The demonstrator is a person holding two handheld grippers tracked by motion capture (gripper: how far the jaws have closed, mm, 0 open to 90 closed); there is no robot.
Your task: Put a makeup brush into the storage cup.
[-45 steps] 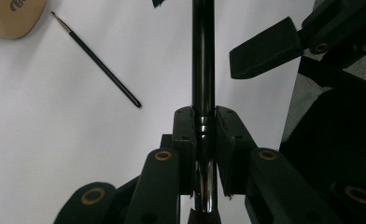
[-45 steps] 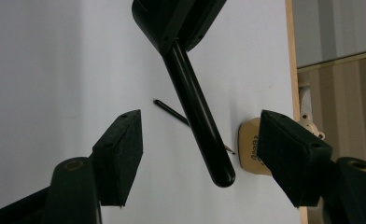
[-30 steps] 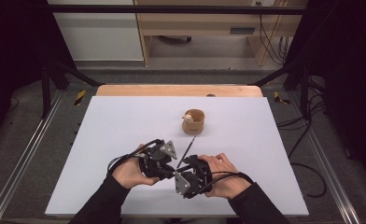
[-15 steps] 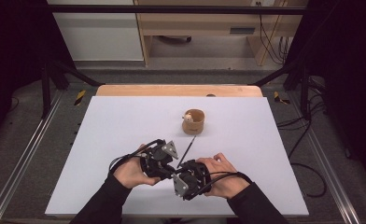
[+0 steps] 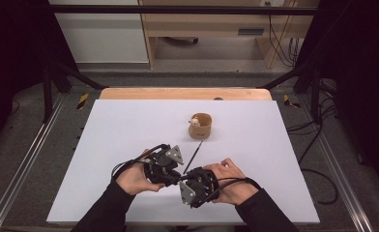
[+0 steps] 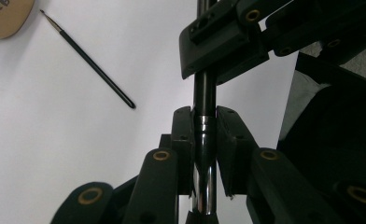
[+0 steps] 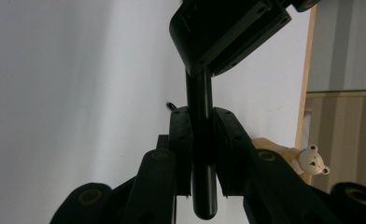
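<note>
black jaws of the left gripper are closed on the silver, shiny end of a pen, which runs straight up between them into the jaws of the right gripper just beyond, so the two tools meet tip to tip along one rod. from the right gripper's own camera the same pen shows as a plain black barrel with a rounded end hanging below the pinch point; the right gripper is clamped on it, and the left gripper grips it just ahead. in the high view the left gripper and right gripper sit almost touching over the near middle of the white table, each held by a hand in a dark sleeve, the other hand to the right of the pair. a thin brush lies flat on the table just beyond the grippers, clear of both, its tip pointing at a wooden cup farther out. in the left gripper view the brush lies up and left of the jaws, with the edge of the cup at the corner. a small bear figure sits on the cup, seen to the right of the right gripper's jaws.
</note>
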